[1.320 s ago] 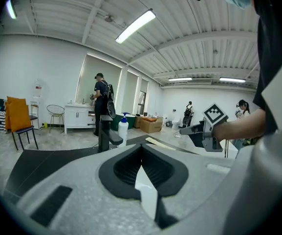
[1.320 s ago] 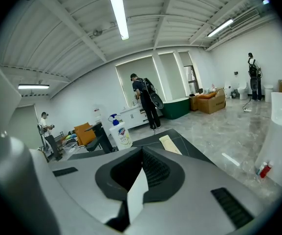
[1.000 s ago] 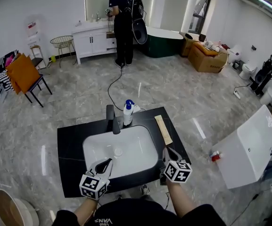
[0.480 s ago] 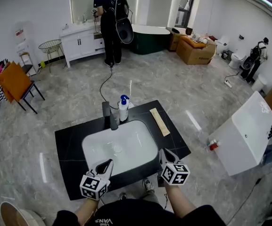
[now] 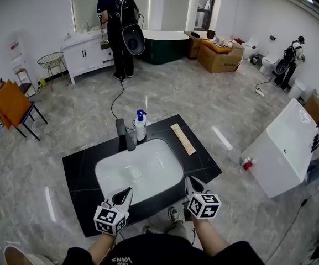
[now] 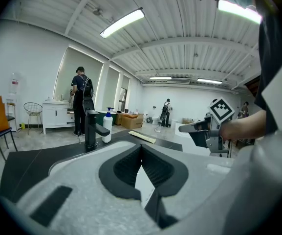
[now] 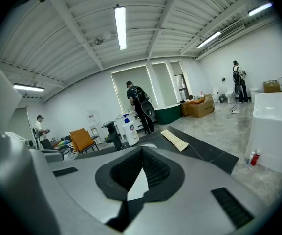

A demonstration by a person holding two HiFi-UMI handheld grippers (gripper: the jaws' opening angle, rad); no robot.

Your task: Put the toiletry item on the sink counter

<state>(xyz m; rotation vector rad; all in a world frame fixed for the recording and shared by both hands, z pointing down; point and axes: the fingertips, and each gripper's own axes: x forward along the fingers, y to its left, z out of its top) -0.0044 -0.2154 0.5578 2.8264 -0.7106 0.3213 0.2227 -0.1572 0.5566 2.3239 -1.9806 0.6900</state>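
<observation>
A black sink counter with a white basin stands in front of me. At its back are a black faucet and, next to it, a white pump bottle with a blue top. A long flat beige item lies on the counter's right side. My left gripper hovers at the counter's front edge, shut and empty. My right gripper is near the front right edge, also shut with nothing in it. The bottle and the beige item show beyond the closed jaws in both gripper views.
A white tub-like fixture stands on the floor at right, a small red bottle beside it. A person with a backpack stands at a far white vanity. An orange chair is at left, cardboard boxes are far back.
The head view has drifted, so the counter and room sit a little higher and further left. Both grippers stay shut, now slightly nearer the counter's front edge.
</observation>
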